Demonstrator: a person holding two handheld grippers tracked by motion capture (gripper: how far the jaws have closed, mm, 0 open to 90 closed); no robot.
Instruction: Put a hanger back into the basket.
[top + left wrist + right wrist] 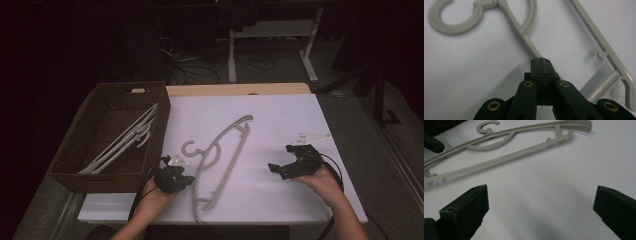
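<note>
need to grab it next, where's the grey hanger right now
In the high view the hanger lies flat on the white table, just right of the basket, between the left claw and right claw.

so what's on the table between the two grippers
In the high view, the grey hanger lies flat between the left gripper and the right gripper. From the hanger across to the right gripper the white table is bare.

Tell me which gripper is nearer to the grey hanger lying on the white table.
Left. The left gripper, jaws shut, sits right beside the grey hanger, at its arm just below the hook. The right gripper, jaws wide open, stands apart to the hanger's right.
</note>
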